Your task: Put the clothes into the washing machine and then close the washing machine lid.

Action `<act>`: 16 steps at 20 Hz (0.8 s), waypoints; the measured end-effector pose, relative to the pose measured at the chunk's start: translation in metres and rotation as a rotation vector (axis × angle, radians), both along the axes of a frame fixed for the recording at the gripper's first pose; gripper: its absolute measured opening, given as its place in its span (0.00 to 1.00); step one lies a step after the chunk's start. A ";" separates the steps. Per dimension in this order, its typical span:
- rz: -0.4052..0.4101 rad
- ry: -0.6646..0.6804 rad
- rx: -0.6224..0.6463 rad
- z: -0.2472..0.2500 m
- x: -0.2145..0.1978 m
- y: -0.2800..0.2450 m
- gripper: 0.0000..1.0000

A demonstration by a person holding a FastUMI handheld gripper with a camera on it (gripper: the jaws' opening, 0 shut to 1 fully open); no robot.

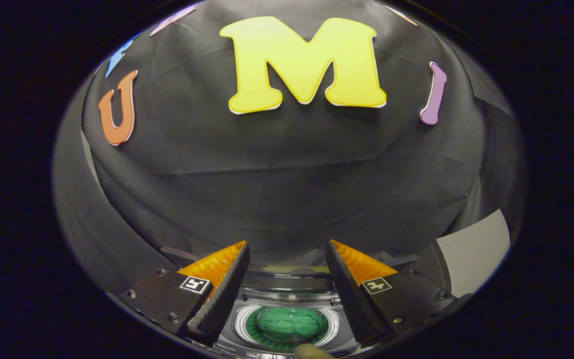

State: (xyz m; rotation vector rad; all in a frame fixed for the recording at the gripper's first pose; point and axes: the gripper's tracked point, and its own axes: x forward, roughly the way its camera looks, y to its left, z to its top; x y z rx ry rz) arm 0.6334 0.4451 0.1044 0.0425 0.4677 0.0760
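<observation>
My gripper [287, 279] hangs above the washer [287, 324], its fingers spread wide with nothing between them. Down through the gap I see the washer's round drum opening, and inside it a bunched green cloth [292, 323] lying in the middle of the drum. So the clothes look to be in already, as far as I can judge from here. Above the drum, on the washer's far side, a curved clear pane rises: I take it for the lid [287, 280], standing open, though its edges are hard to make out. At the washer's near edge a small dull rounded thing pokes in; I cannot tell what it is.

What remains, I think, is the lid. The risks lie there. The pane is transparent and I could misjudge where its rim sits, so my fingers might pass beside it or knock it rather than catch it. If I push it with the fingers spread like this, one tip could slip off the smooth surface and the lid could drop hard. Any cloth riding up over the drum's rim could also keep the lid from seating.
</observation>
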 end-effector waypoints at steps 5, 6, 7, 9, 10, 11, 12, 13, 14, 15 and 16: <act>-0.038 0.068 -0.049 -0.014 0.016 0.001 0.96; -0.048 0.077 -0.047 -0.017 0.017 0.000 0.96; -0.065 0.090 -0.049 -0.019 0.016 -0.002 0.96; -0.083 0.105 -0.035 -0.025 0.017 -0.004 0.96; -0.090 0.103 -0.032 -0.025 0.019 -0.005 0.96; -0.091 0.106 -0.037 -0.026 0.018 -0.006 0.96; -0.096 0.104 -0.038 -0.025 0.017 -0.006 0.96; -0.099 0.106 -0.037 -0.026 0.016 -0.005 0.97; -0.099 0.108 -0.036 -0.027 0.014 -0.005 0.97; -0.097 0.103 -0.037 -0.027 0.013 -0.005 0.97; -0.095 0.099 -0.038 -0.027 0.011 -0.006 0.97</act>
